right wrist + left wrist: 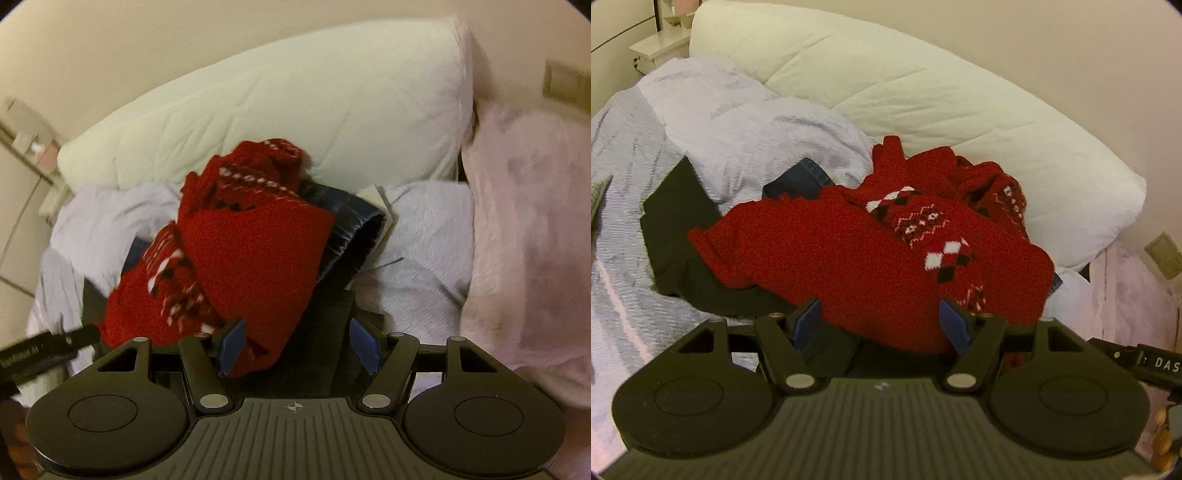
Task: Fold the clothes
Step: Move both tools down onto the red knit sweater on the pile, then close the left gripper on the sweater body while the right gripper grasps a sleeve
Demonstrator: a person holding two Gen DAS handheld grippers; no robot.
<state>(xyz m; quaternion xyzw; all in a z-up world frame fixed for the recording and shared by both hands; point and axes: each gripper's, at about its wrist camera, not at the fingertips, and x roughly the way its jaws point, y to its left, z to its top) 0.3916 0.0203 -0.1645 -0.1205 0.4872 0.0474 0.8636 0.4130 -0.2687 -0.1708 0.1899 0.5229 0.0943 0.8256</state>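
Note:
A red knit sweater point(827, 254) with a black and white diamond pattern lies crumpled on a pile of clothes on the bed. My left gripper point(881, 325) is open, its blue pads either side of the sweater's near edge. In the right wrist view the same sweater point(255, 258) lies bunched over dark blue jeans point(351, 229). My right gripper point(297, 345) is open, its left pad against the sweater's lower tip, a dark garment point(325, 332) under it. A dark green garment point(676, 236) lies beneath the sweater in the left wrist view.
A large white pillow point(923, 96) runs along the wall behind the pile. A pale blue blanket point(738, 122) covers the bed. A pink fluffy blanket point(528, 236) lies at the right. A white nightstand point(661, 48) stands far left.

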